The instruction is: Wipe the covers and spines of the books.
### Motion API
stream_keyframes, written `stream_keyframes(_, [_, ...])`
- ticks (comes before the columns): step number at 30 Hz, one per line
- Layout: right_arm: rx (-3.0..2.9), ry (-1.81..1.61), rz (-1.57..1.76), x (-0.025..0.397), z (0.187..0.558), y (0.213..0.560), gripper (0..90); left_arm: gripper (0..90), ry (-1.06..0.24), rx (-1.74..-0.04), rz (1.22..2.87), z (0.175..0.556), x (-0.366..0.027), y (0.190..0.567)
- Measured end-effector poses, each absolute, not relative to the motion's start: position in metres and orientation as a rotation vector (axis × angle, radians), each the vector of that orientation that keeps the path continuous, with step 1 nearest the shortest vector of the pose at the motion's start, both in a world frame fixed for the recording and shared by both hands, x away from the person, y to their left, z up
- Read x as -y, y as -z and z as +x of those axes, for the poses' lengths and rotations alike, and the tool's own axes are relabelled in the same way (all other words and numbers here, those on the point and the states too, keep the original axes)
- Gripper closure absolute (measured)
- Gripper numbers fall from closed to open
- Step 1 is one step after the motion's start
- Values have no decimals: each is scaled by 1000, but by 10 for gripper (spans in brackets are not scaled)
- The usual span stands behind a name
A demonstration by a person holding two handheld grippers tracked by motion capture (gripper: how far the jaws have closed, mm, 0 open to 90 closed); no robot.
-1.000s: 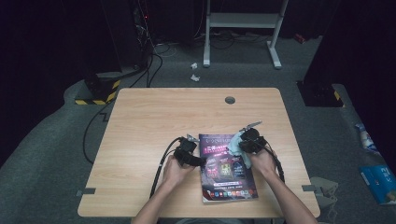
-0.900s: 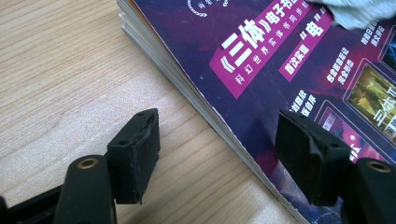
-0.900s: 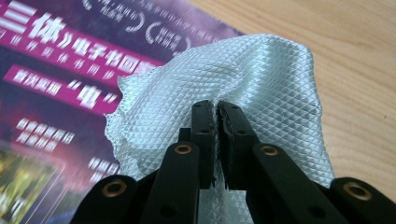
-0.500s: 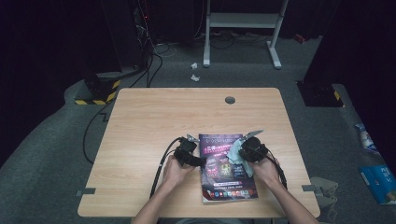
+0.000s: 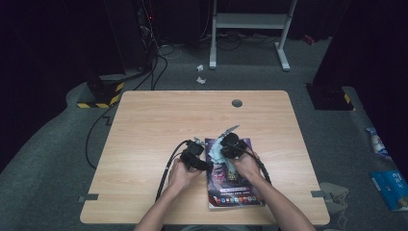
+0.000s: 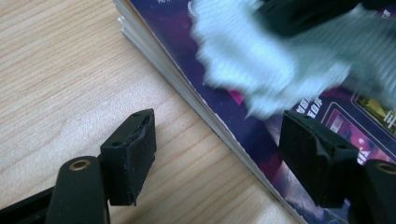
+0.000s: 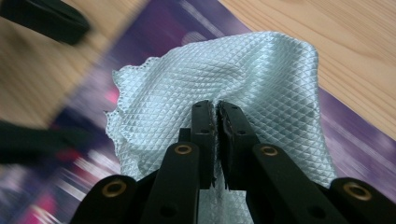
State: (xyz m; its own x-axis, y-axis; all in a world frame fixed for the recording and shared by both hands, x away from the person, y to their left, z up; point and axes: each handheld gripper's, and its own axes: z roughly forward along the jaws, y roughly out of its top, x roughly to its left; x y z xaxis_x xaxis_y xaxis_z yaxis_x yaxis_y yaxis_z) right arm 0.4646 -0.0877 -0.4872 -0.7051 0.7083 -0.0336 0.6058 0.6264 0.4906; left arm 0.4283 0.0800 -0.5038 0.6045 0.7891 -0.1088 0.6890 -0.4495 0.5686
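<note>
Wood table [image 5: 144, 125]: R tongs [image 7: 215, 109] pinch cloth [image 7: 261, 79] on magazine [image 5: 235, 190]; L tongs [image 6: 215, 140] agape.

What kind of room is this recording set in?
Probably a lab or recording studio rather than a home: a bare wooden table on grey carpet, dark curtained surroundings, loose cables and hazard-striped tape on the floor behind.

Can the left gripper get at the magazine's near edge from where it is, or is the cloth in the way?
Probably yes: the left gripper is open astride the magazine edge; the cloth lies farther on.
</note>
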Motion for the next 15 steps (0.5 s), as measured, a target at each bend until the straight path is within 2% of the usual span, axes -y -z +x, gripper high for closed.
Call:
stream_keyframes(6, [-2660,-664,1030,68,469,486,846,277,-229,-1159,2258,429,-79,504])
stream_keyframes(11, [-2611,-616,1117,90,477,485,846,273,-231,-1152,2265,430,-79,504])
stream_keyframes(15, [-2619,-603,1114,87,476,485,846,273,-236,-1150,2254,432,-78,505])
